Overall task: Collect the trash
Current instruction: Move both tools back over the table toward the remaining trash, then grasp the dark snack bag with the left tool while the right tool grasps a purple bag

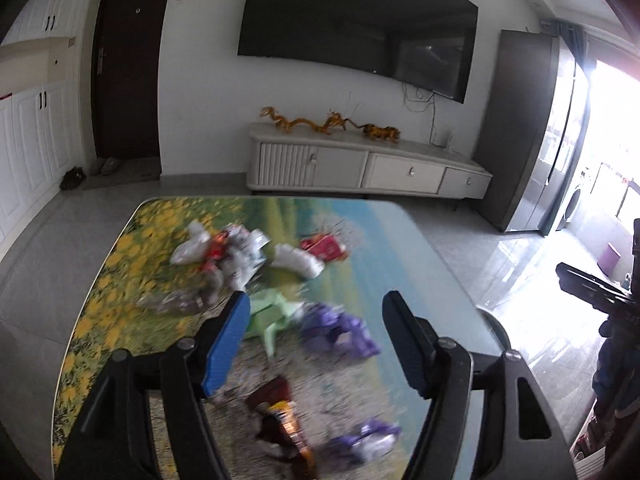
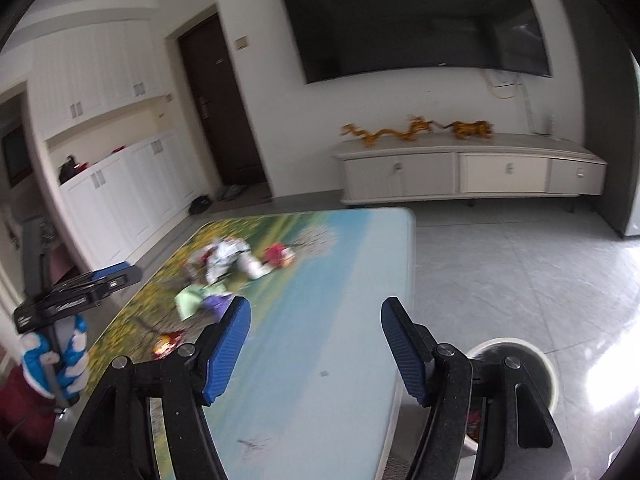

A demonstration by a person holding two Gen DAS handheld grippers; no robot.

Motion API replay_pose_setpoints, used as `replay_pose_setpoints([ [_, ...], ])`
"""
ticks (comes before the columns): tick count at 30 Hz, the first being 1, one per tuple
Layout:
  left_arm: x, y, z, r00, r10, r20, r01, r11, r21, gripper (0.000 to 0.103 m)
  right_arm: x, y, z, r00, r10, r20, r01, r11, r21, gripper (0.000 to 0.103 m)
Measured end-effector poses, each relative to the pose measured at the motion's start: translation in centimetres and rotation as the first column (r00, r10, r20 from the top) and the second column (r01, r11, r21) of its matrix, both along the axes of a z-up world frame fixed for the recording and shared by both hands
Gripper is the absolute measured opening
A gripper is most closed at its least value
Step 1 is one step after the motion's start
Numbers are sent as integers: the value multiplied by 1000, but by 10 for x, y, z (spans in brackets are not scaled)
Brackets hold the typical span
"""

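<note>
Trash lies scattered on a table (image 1: pixel 380 240) with a landscape print. In the left wrist view I see a silver and red wrapper pile (image 1: pixel 224 256), a red packet (image 1: pixel 324 248), a white wrapper (image 1: pixel 298 262), a green paper (image 1: pixel 272 316), a purple wrapper (image 1: pixel 340 328), a brown snack bag (image 1: pixel 280 412) and another purple wrapper (image 1: pixel 368 440). My left gripper (image 1: pixel 316 344) is open and empty above the green and purple pieces. My right gripper (image 2: pixel 316 344) is open and empty over the table's bare right part (image 2: pixel 320 320). A white bin (image 2: pixel 532 364) stands on the floor beside the table.
A white TV cabinet (image 1: pixel 360 168) with golden dragon figures stands at the wall under a large TV (image 1: pixel 360 28). A dark door (image 1: pixel 128 64) and white cupboards (image 2: pixel 104 128) are at the left. The left gripper (image 2: pixel 80 288) shows at the left edge of the right wrist view.
</note>
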State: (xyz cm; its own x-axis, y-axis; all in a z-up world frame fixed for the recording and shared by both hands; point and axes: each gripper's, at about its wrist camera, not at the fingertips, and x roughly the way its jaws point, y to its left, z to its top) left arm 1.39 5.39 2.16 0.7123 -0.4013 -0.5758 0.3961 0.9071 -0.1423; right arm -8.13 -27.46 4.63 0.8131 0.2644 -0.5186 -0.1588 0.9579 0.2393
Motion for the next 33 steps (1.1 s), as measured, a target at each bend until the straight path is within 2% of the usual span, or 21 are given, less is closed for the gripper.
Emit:
replay_pose_setpoints([
  [2,5,10,-8,999,-23,-30,23,1000,8,67,1,22,-6,996,89,-9,-88,996,19,66],
  [4,9,18,-20,997,-45,-59,46,999,20,67,3,43,-13,979,204,-19,-203,977,59,67],
  [7,16,25,-38,989,-92,-114,95,995,18,67,5,73,-23,950,308,-59,-305,951,48,68],
  [14,32,22,-70,962,-189,-198,194,981,8,67,17,141,-57,850,500,-166,-506,862,6,68],
  [19,40,14,-87,939,-253,-232,263,965,12,67,28,171,-83,789,570,-229,-590,807,-27,68],
  [23,44,12,-97,924,-282,-259,297,955,20,67,36,189,-100,755,600,-265,-632,774,-48,67],
  [27,44,11,-106,910,-306,-280,325,945,24,67,40,197,-112,740,609,-286,-650,756,-72,62],
  [29,42,11,-109,905,-317,-284,341,939,37,67,40,197,-116,736,608,-298,-655,751,-84,56],
  [33,32,8,-111,907,-323,-270,354,932,77,67,41,191,-122,735,600,-316,-651,754,-85,46],
])
